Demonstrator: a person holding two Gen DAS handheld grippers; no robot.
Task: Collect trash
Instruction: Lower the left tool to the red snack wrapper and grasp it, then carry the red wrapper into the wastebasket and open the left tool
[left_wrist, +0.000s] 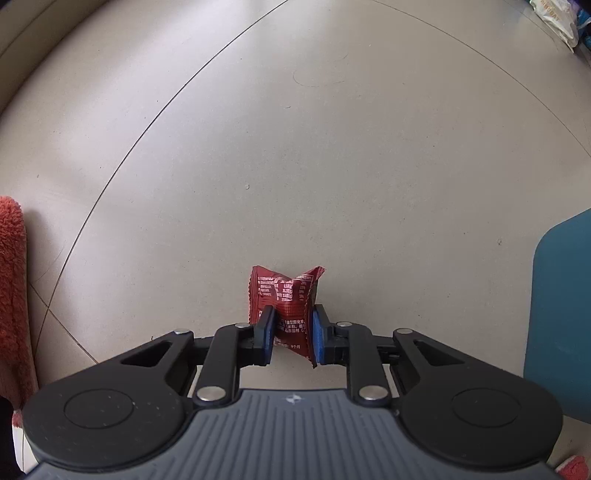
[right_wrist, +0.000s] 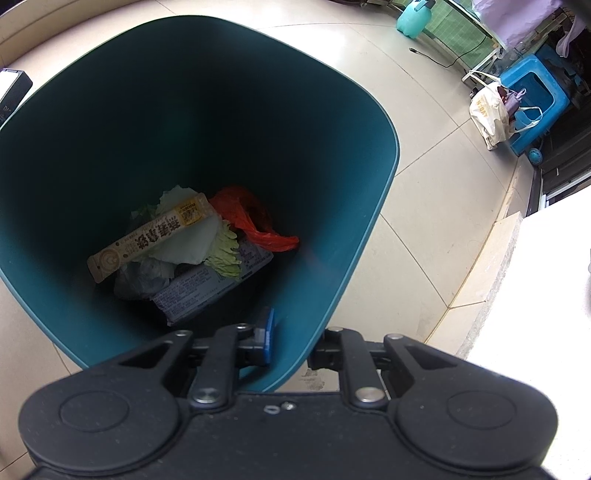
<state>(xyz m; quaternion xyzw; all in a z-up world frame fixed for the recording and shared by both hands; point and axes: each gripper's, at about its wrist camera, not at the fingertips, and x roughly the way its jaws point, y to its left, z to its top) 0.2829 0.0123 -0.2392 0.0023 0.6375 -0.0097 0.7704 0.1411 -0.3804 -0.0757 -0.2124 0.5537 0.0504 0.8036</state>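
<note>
Pinching a small crinkled red foil snack packet (left_wrist: 286, 306) between the pads of the left gripper (left_wrist: 291, 334), just off the pale tiled floor (left_wrist: 258, 129) or barely touching it; cannot tell which. Squeezed at the middle, with the packet's upper corners flaring toward 12 o'clock beyond the fingertips.

Clamping the right gripper (right_wrist: 291, 338) on the wall of the dark teal plastic waste bin (right_wrist: 351, 236), one blue-padded finger (right_wrist: 269, 334) inside, the other outside at 3 o'clock of the rim. Same bin likely showing as a teal edge at 3 o'clock in the left wrist view, so near the packet.

Already lying at the bottom of the bin: a long beige drink-mix sachet (right_wrist: 147, 236), pale cabbage leaves (right_wrist: 218, 243), a crumpled orange-red plastic bag (right_wrist: 255, 218), a grey printed wrapper (right_wrist: 214, 284). Judging from that, well under way, with several pieces collected.

Left to do: lifting the red packet, carrying it toward 3 o'clock over the rim, letting go. No other loose trash showing on the floor near the packet; a white cloth bag (right_wrist: 487, 110) beside a blue plastic stool (right_wrist: 535, 96) at 2 o'clock in the right wrist view looks like belongings, not litter. Possibly the last piece, though much of the room stays hidden.
</note>
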